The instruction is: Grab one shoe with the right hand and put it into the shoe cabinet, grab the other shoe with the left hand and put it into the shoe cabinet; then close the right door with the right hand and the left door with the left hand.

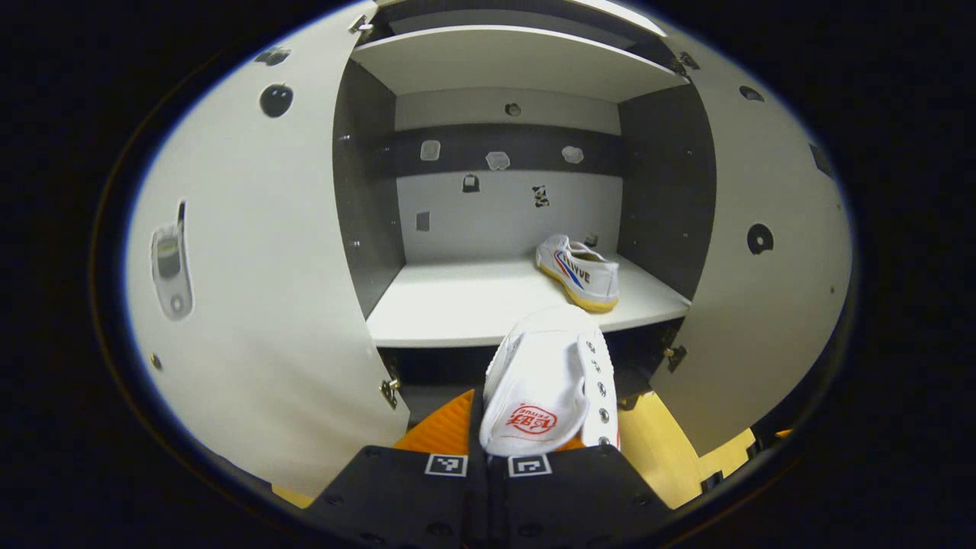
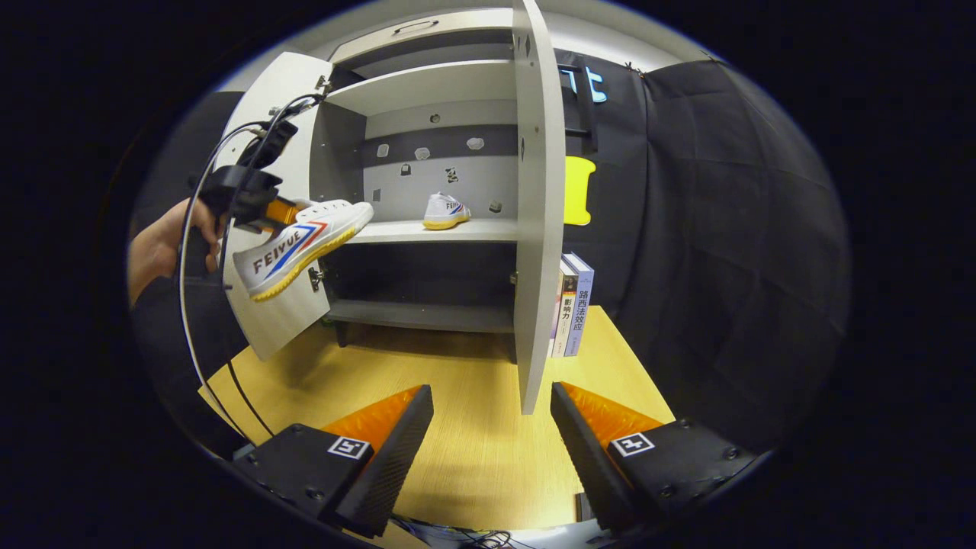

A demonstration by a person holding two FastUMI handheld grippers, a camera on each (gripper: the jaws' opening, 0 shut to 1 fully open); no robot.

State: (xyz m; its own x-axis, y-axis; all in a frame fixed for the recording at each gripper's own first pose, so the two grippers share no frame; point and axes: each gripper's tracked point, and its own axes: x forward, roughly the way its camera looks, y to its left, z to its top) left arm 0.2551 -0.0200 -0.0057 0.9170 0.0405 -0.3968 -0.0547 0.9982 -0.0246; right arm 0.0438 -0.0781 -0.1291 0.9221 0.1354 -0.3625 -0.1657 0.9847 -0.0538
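Observation:
In the left gripper view, my left gripper [image 1: 534, 450] is shut on a white canvas shoe [image 1: 549, 381], held toe-forward just before the middle shelf [image 1: 457, 305] of the open shoe cabinet. A second white shoe [image 1: 578, 271] rests on that shelf at the right. Both doors [image 1: 252, 259] stand open. In the right gripper view, my right gripper [image 2: 492, 400] is open with nothing in it above the wooden table [image 2: 457, 381], close to the edge of the right door [image 2: 537, 221]. The left gripper [image 2: 252, 202] carries its shoe [image 2: 301, 244] toward the shelf, where the other shoe [image 2: 444, 210] sits.
Upright books [image 2: 572, 305] stand on the table to the right of the cabinet. A cable [image 2: 191, 305] hangs from the left gripper, held by a hand [image 2: 164, 240]. A lower shelf [image 2: 419, 313] lies below.

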